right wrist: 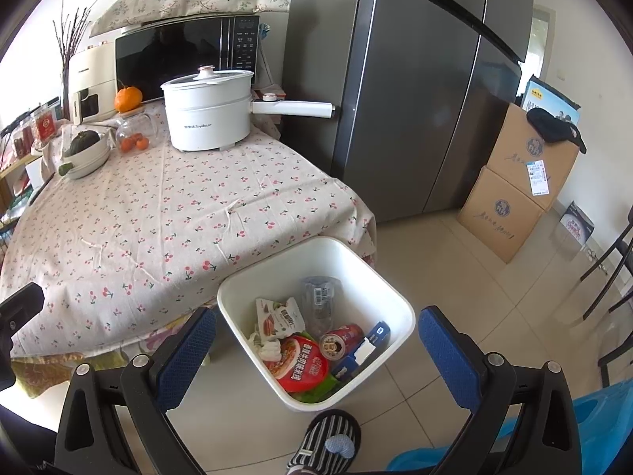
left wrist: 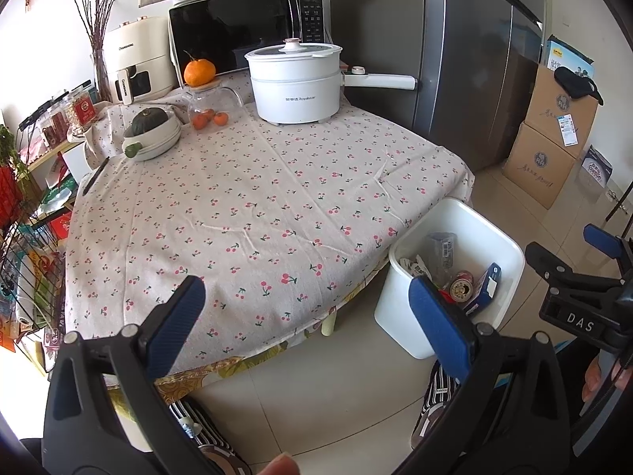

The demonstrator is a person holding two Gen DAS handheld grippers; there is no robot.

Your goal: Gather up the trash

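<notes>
- Against the far wall, a dark grey refrigerator (right wrist: 415, 91) is seen standing, with two stacked cardboard boxes (right wrist: 518, 182) set beside it on the tiled floor.
- Most of both views is taken up by a table (left wrist: 253, 213) covered with a cherry-print cloth; its near half is bare.
- At the back of the table a black microwave (left wrist: 245, 27) is placed, draped on top with a flowered cloth.
- A white electric pot (left wrist: 294, 83) with a glass lid and a long side handle is set in front of the microwave.
- A white trash bin (right wrist: 395, 297) is placed on the floor just beside the table's near corner, and the trash is gathered inside it: a red round lid (right wrist: 302, 362), a red can (right wrist: 341, 341), a blue carton (right wrist: 366, 352), a white snack wrapper (right wrist: 279, 316) and a clear plastic bottle (right wrist: 320, 301).
- The left gripper (left wrist: 304, 316) is held over the table's near edge, its blue pads spread wide with nothing between them.
- The right gripper (right wrist: 316, 352) is held above the bin, its fingers likewise spread wide and empty.
- A striped slipper (right wrist: 326, 441) is seen on the floor, touching the bin's near wall.
- An orange (left wrist: 199, 72) is perched on the lid of a glass jar, left of the pot.
</notes>
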